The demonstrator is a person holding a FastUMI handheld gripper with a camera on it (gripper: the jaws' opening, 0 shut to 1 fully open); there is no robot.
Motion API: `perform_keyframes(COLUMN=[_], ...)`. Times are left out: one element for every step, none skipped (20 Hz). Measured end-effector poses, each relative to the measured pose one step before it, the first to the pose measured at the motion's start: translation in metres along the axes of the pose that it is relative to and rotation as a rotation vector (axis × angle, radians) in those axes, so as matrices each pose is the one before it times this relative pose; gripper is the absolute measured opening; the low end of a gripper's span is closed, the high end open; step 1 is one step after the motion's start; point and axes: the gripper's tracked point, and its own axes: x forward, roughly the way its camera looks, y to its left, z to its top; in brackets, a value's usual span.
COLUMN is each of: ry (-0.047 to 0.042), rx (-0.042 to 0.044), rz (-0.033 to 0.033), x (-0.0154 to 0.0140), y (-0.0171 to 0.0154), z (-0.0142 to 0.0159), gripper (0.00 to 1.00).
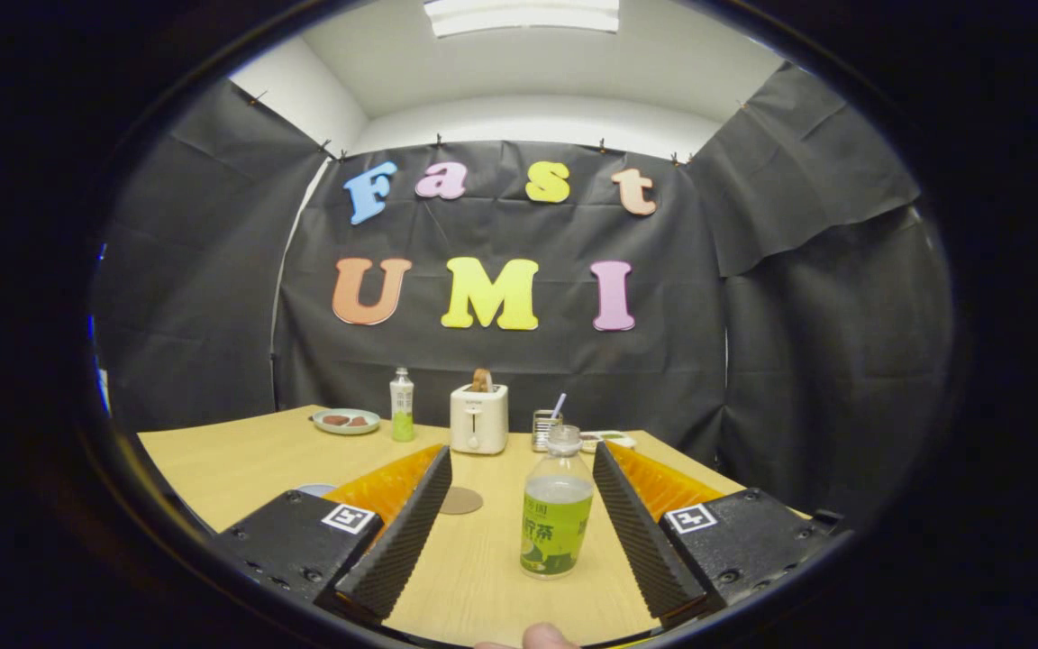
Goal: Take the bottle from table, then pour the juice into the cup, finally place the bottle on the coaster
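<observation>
Gripper (519, 491) spread wide, ribbed black rubber fingers (406, 532) flanking but not touching the uncapped clear plastic bottle with a green label (556, 514), which stands upright between them on the pale wood-grain table (240, 469), nearer the right finger. Risk: that offset means the right pad lands first and tips the open bottle, spilling juice. Flat round brown coaster (460, 500) lies just beside the left finger.
</observation>
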Motion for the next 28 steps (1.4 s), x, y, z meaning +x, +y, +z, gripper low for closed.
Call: perform_keyframes(ry=[0.00193, -0.00063, 0.00414, 0.00649, 0.01546, 0.01341, 0.0141, 0.01376, 0.01006, 0.00699, 0.00763, 0.00755, 0.00189, -0.00091, -0.00041, 0.00364, 0.01297, 0.01569, 0.00747, 0.0057, 0.00416, 0.00473, 0.01076, 0.01215, 0.01539, 0.0155, 0.01415, 0.00469], rx=[-0.0029, -0.00246, -0.00952, -0.00411, -0.00216, 0.00468, 0.00617, 0.00299, 0.00181, 0.0037, 0.00204, 0.00339, 0.01269, 0.01602, 0.01181, 0.00814, 0.00015, -0.00105, 0.00058, -0.00355, -0.00659, -0.0028, 0.00124, 0.00376, 0.00329, 0.00496, -0.00024, -0.00137], rz=[0.00239, 0.00292, 0.00489, 0.0102, 0.01696, 0.01226, 0.01375, 0.01581, 0.01024, 0.00267, -0.00163, -0.00484, -0.00762, -0.01201, -0.01369, -0.01471, -0.00468, -0.00418, -0.00321, -0.00583, -0.00809, -0.00497, -0.00105, 0.00096, 0.00434, -0.00005, -0.00313, -0.01009], x=[0.00066, 0.00051, 0.00057, 0.00251, 0.00123, 0.00126, 0.00143, 0.00073, 0.00161, 0.00165, 0.00228, 0.00203, 0.00262, 0.00231, 0.0038, 0.00549, 0.00634, 0.00574, 0.0052, 0.00495, 0.005, 0.00534, 0.00599, 0.00462, 0.005, 0.00559, 0.00448, 0.00436], y=[-0.00013, -0.00079, 0.00091, 0.00169, 0.00256, 0.00229, 0.00124, 0.00286, 0.00201, -0.00161, -0.00153, -0.003, -0.00404, -0.00509, -0.00608, -0.00556, -0.00266, -0.00225, -0.00272, -0.00308, -0.00368, -0.00183, -0.00105, -0.00053, -0.0004, 0.00011, -0.00097, -0.00254], z=[-0.00194, -0.00055, -0.00217, -0.0037, -0.00632, -0.00606, -0.00723, -0.00552, -0.00699, -0.00607, -0.00593, -0.00593, -0.00505, -0.00323, -0.00355, -0.00366, -0.00419, -0.0044, -0.00245, 0.00016, -0.00132, -0.00138, -0.00201, -0.00262, -0.00194, -0.00341, -0.0021, -0.00043], gripper=[1.0, 1.0, 1.0, 1.0, 1.0, 1.0, 1.0, 1.0, 1.0, 1.0, 1.0, 1.0, 1.0, 1.0, 1.0, 1.0, 1.0, 1.0, 1.0, 1.0, 1.0, 1.0, 1.0, 1.0, 1.0, 1.0, 1.0, 1.0])
